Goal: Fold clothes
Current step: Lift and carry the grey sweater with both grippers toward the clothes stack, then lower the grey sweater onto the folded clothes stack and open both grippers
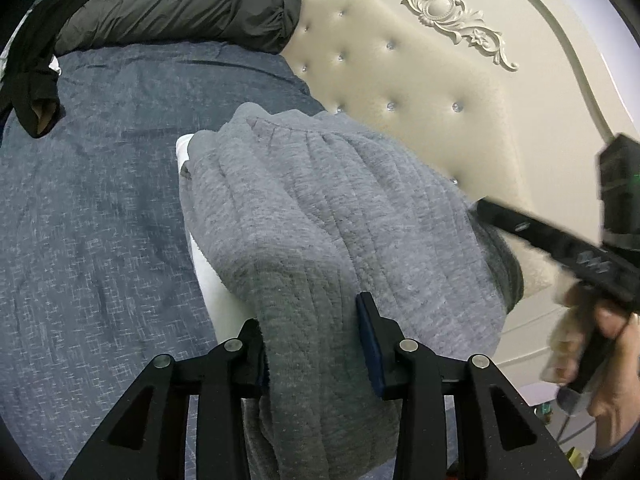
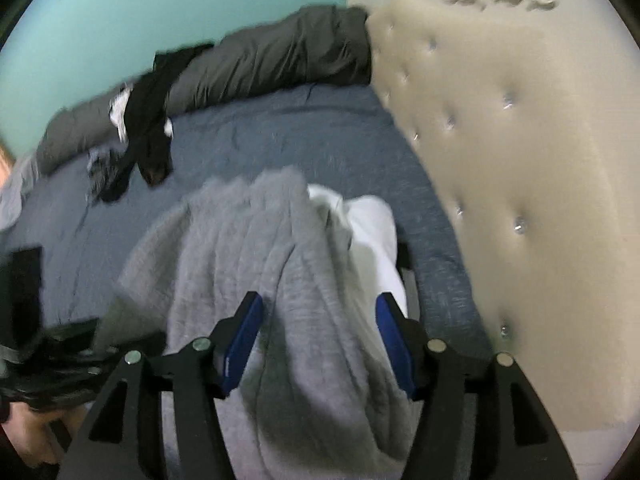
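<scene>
Grey fleece garment: bunched over a white garment on the blue bed, by the headboard. Left claw and right claw: jaws apart, fleece between them, unclamped. No neat fold visible; black clothing lies loose beyond.

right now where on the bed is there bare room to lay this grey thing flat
The widest bare stretch of blue bedspread lies between the grey fleece garment, the black garment and the dark grey duvet roll. A narrower strip runs along the tufted headboard. The far corner, around the black garment, is crowded.
</scene>
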The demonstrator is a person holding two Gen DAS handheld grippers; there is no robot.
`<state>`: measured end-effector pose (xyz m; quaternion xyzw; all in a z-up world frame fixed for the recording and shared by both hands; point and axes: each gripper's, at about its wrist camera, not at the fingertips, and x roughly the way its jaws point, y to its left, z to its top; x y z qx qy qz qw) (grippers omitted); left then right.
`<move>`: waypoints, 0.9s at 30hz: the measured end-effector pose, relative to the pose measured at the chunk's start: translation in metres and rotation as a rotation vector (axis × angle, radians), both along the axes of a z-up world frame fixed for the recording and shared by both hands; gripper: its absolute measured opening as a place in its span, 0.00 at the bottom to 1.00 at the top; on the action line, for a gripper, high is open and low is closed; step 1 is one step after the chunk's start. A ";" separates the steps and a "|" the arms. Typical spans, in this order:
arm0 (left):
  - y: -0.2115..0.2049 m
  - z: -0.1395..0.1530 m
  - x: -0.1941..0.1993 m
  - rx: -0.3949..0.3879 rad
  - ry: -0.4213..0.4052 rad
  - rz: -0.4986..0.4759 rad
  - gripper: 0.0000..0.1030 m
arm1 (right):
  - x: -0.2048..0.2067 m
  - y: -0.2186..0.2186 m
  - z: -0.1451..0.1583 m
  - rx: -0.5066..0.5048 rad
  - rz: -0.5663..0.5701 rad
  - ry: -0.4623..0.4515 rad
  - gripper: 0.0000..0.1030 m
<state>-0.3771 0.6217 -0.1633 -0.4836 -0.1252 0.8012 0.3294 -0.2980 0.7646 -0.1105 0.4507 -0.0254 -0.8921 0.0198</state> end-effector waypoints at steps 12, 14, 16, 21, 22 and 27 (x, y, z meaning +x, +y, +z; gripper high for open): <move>-0.033 0.032 0.013 -0.061 0.104 -0.009 0.46 | 0.022 -0.009 -0.022 -0.105 -0.041 0.022 0.16; -0.029 0.035 0.013 -0.078 0.130 -0.032 0.46 | 0.025 -0.006 -0.025 -0.110 -0.057 0.029 0.15; -0.025 0.039 0.012 -0.096 0.157 -0.055 0.45 | 0.026 -0.004 -0.028 -0.114 -0.070 0.037 0.14; -0.012 0.039 0.010 -0.139 0.198 -0.114 0.45 | 0.027 0.001 -0.034 -0.141 -0.103 0.054 0.13; -0.011 0.033 0.009 -0.143 0.185 -0.117 0.44 | 0.027 0.003 -0.036 -0.144 -0.108 0.055 0.12; -0.007 0.016 0.013 -0.153 0.180 -0.125 0.42 | 0.033 0.017 -0.057 -0.189 -0.150 0.062 0.06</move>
